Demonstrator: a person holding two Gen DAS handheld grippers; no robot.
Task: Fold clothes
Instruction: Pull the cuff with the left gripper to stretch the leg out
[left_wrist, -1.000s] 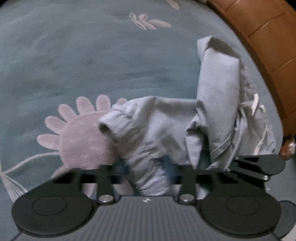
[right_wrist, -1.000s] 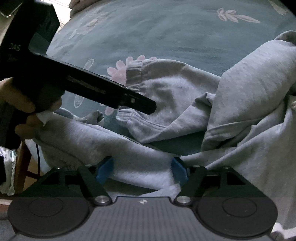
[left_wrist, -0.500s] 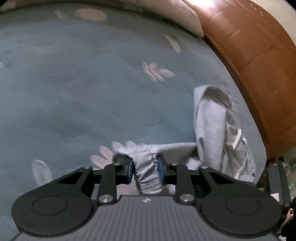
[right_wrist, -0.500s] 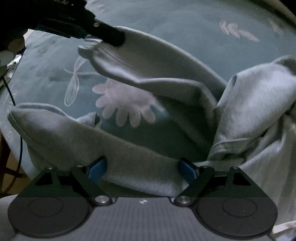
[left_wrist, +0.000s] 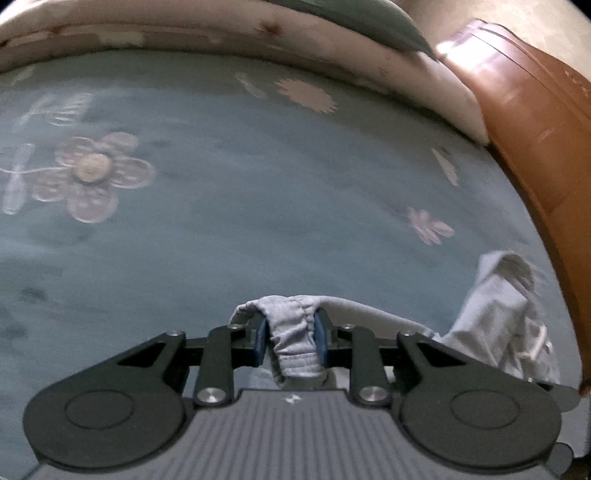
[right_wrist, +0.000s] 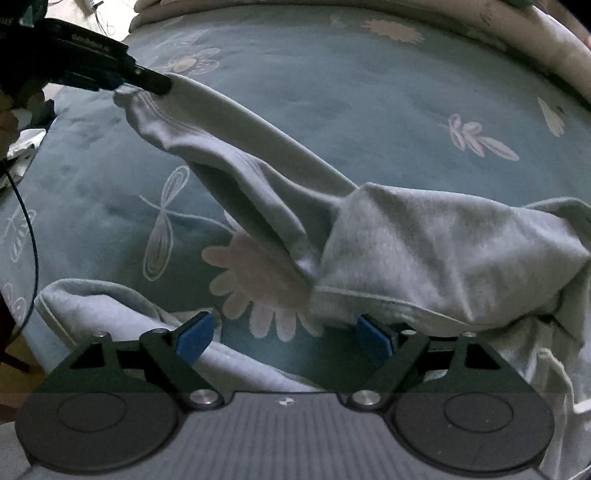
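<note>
A grey sweat garment (right_wrist: 424, 251) lies bunched on a teal flowered bedspread (right_wrist: 332, 92). My left gripper (left_wrist: 290, 328) is shut on the garment's elastic cuff (left_wrist: 293, 347), its blue pads pressing both sides. In the right wrist view that left gripper (right_wrist: 155, 83) sits at the top left, holding the cuff up so the long tube of cloth (right_wrist: 236, 147) stretches taut down to the heap. My right gripper (right_wrist: 282, 338) stands open just above the bedspread with no cloth between its pads. Another grey fold (right_wrist: 110, 306) lies by its left finger.
A brown wooden bed frame (left_wrist: 535, 147) runs along the right side. A cream quilt or pillow (left_wrist: 258, 40) lines the far edge of the bed. A white drawstring (right_wrist: 561, 373) hangs from the heap at the right. A dark cable (right_wrist: 27, 229) hangs off the bed's left edge.
My left gripper closed on the cuff, then lifted it up and away from the heap, pulling the cloth taut. My right gripper opened wider and rose off the grey fold.
</note>
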